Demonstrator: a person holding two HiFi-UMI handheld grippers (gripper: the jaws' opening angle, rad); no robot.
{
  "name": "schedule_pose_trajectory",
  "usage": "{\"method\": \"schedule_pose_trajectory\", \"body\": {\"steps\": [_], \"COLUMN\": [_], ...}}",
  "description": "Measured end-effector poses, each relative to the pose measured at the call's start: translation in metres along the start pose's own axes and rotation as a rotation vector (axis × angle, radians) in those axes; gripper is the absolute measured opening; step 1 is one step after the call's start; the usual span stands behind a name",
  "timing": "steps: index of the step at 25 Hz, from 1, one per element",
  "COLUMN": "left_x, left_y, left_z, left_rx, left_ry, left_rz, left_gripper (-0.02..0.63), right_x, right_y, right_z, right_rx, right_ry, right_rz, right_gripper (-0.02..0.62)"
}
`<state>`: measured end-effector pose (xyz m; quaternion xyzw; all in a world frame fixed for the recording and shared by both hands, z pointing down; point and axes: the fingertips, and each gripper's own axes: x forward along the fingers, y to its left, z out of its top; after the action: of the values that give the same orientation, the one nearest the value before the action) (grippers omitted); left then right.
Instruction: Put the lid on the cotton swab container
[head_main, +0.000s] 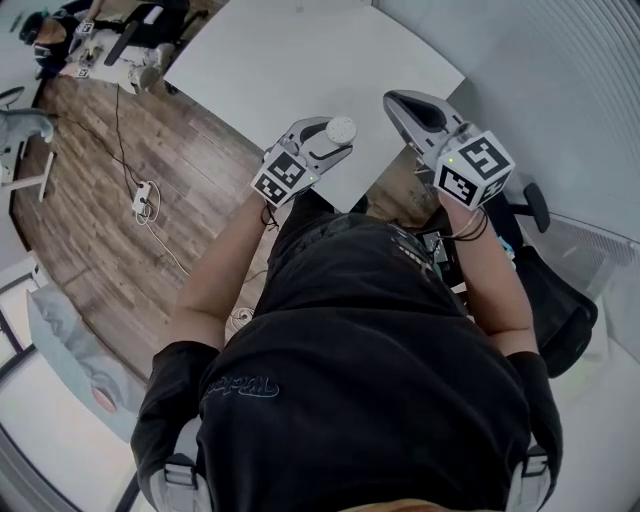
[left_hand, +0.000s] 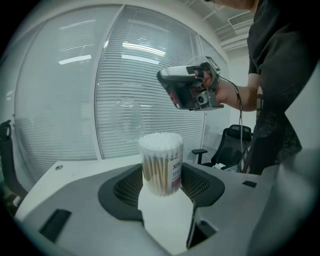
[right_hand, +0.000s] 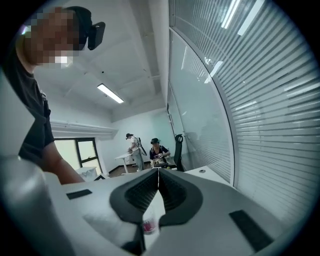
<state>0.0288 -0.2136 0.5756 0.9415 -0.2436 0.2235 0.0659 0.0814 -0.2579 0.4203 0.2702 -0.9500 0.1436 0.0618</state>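
Observation:
A clear round container (left_hand: 161, 162) packed with white-tipped cotton swabs stands upright and uncovered between the jaws of my left gripper (left_hand: 161, 176), which is shut on its sides. From the head view its white top (head_main: 341, 128) shows at the left gripper (head_main: 334, 141), over the table's near edge. My right gripper (head_main: 392, 98) hovers to the right of it, raised and apart; the left gripper view has it (left_hand: 164, 81) above the container. Its jaws meet at the tips (right_hand: 159, 173). A thin clear piece with a pink mark (right_hand: 149, 225), seemingly the lid, shows low between them.
A white table (head_main: 300, 60) lies ahead over a wooden floor (head_main: 110, 230) with a power strip and cable (head_main: 143, 198). Glass walls with blinds (left_hand: 125, 70) run alongside. A black office chair (left_hand: 232, 142) stands at the right. Two people (right_hand: 145, 150) work at a far desk.

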Motion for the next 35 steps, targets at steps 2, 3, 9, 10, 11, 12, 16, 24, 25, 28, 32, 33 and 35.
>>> {"method": "schedule_pose_trajectory", "body": {"steps": [2,3,9,10,11,12,16,24,25,28,32,33,35], "left_x": [-0.008,-0.012,-0.024,-0.025,-0.026,-0.026,-0.024,-0.018,-0.017,-0.016,-0.016,-0.016,-0.015], "left_y": [-0.009,-0.013,-0.03,-0.032,-0.034,-0.036,-0.039,-0.036,-0.034,-0.032,-0.029,-0.028,-0.027], "left_z": [0.014,0.021,0.04,0.04,0.041,0.042,0.043,0.047,0.048,0.048,0.051,0.052,0.054], "left_rx": [0.019,0.028,0.058,0.063,0.065,0.064,0.062,0.075,0.078,0.08,0.079,0.081,0.083], "left_ry": [-0.002,0.0,0.015,0.019,0.021,0.022,0.022,0.029,0.028,0.028,0.026,0.025,0.023], "left_rz": [-0.021,-0.032,-0.096,-0.102,-0.106,-0.111,-0.119,-0.14,-0.141,-0.146,-0.148,-0.148,-0.147], "left_gripper": [0.25,0.25,0.25,0.25,0.251,0.252,0.252,0.252,0.251,0.252,0.25,0.252,0.251], "right_x": [0.005,0.007,0.022,0.024,0.026,0.027,0.032,0.035,0.036,0.037,0.038,0.038,0.037], "right_y": [0.003,0.003,0.009,0.01,0.011,0.012,0.013,0.003,0.002,0.001,0.001,0.001,0.002], "right_z": [0.006,0.01,0.013,0.013,0.012,0.012,0.008,0.006,0.007,0.005,0.004,0.004,0.004], "right_rx": [-0.018,-0.023,0.025,0.024,0.021,0.022,0.043,0.059,0.059,0.066,0.09,0.092,0.099], "right_ry": [0.011,0.017,0.104,0.118,0.13,0.14,0.169,0.188,0.188,0.188,0.19,0.191,0.193], "right_rz": [0.033,0.047,0.181,0.196,0.212,0.23,0.284,0.281,0.281,0.28,0.286,0.287,0.291], "right_gripper": [0.023,0.023,0.023,0.023,0.023,0.023,0.023,0.023,0.023,0.023,0.023,0.023,0.023]}}
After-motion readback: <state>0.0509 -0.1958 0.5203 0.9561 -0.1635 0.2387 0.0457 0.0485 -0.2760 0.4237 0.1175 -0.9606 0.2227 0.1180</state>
